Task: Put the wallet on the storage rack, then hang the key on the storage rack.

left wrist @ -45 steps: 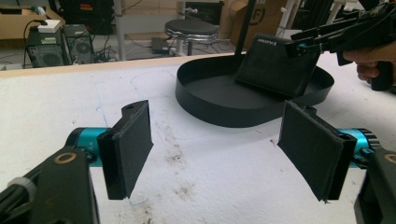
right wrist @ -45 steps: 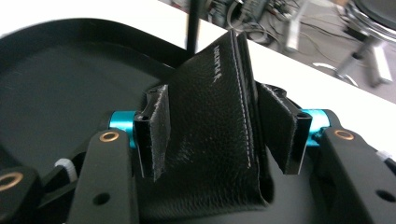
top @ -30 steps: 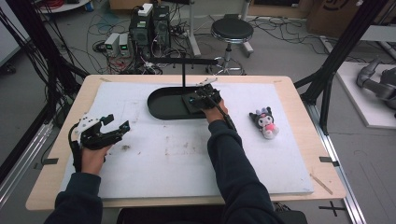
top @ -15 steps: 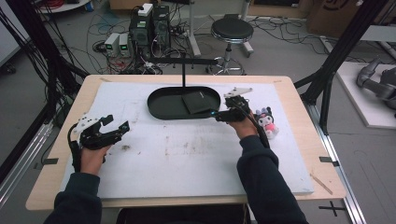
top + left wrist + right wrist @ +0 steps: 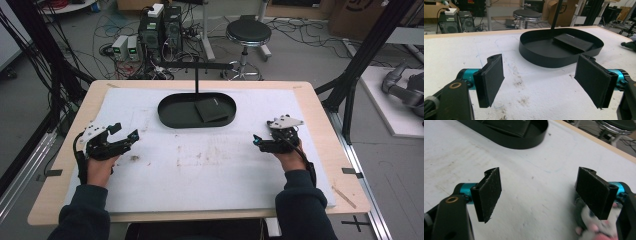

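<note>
With both my left tongs [image 5: 125, 134] and right tongs [image 5: 541, 195] gaping empty, I risk nudging the plush toy [image 5: 594, 225] off the desk's [image 5: 320, 107] right edge.

Your wooden tabletop [image 5: 320, 115] carries a stained white sheet [image 5: 210, 170]. On the sheet's far middle sits a black oval tray [image 5: 170, 112]; a plush toy [image 5: 594, 227] lies on the sheet at your right.

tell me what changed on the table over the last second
The right gripper left the black tray, swung right and came back toward the person, jaws open, now over the plush toy. The dark flat item stays in the tray; the left gripper stayed put, open.
</note>
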`<state>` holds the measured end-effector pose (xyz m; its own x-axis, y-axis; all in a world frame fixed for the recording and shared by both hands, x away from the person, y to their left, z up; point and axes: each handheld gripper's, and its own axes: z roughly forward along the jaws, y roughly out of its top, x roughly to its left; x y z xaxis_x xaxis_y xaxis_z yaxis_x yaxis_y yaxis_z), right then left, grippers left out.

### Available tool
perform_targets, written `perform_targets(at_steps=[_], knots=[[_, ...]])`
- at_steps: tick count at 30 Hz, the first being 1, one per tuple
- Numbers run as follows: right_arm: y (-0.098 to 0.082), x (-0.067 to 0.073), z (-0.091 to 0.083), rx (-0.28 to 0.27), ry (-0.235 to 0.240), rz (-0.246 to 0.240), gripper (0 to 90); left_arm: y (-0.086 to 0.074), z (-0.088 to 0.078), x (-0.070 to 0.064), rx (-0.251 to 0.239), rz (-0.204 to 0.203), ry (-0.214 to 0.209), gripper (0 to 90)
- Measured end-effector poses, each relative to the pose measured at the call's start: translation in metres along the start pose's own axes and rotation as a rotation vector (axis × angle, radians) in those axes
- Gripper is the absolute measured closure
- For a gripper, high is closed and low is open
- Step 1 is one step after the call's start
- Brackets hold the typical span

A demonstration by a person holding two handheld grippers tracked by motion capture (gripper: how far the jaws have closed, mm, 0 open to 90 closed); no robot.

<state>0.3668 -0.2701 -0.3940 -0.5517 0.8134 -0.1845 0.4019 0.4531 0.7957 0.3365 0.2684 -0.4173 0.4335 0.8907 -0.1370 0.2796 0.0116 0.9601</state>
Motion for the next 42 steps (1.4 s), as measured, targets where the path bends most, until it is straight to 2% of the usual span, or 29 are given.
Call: perform_targets(at_steps=[6, 16, 21, 25, 28, 29, 33, 38, 40, 42], knots=[[-0.009, -0.01, -0.012, -0.031, -0.065, 0.075, 21.3, 0.0, 0.0, 0.0, -0.003, -0.001, -0.006, 22.9], [-0.013, -0.012, -0.014, -0.022, -0.109, 0.09, 21.3, 0.0, 0.001, -0.003, 0.002, 0.005, -0.014, 22.9], [-0.019, -0.019, -0.014, 0.008, -0.184, 0.086, 21.3, 0.0, 0.001, -0.005, 0.01, 0.017, -0.014, 23.2], [-0.027, -0.024, -0.012, 0.065, -0.251, 0.107, 21.3, 0.0, 0.001, -0.008, 0.019, 0.029, -0.021, 23.5], [-0.032, -0.026, -0.005, 0.105, -0.261, 0.123, 21.3, -0.001, 0.003, -0.008, 0.023, 0.031, -0.02, 23.6], [-0.033, -0.026, -0.002, 0.119, -0.256, 0.112, 21.3, -0.001, 0.004, -0.009, 0.025, 0.029, -0.022, 23.6], [-0.034, -0.028, 0.011, 0.173, -0.303, 0.069, 21.3, -0.001, 0.004, -0.008, 0.03, 0.028, -0.019, 23.6], [-0.04, -0.035, 0.029, 0.236, -0.287, 0.079, 21.9, -0.002, 0.004, -0.008, 0.032, 0.028, -0.017, 23.7], [-0.041, -0.037, 0.031, 0.253, -0.29, 0.068, 30.8, -0.002, 0.004, -0.008, 0.033, 0.029, -0.018, 23.6], [-0.041, -0.04, 0.026, 0.243, -0.29, 0.089, 43.2, -0.002, 0.004, -0.008, 0.031, 0.025, -0.016, 23.7]])
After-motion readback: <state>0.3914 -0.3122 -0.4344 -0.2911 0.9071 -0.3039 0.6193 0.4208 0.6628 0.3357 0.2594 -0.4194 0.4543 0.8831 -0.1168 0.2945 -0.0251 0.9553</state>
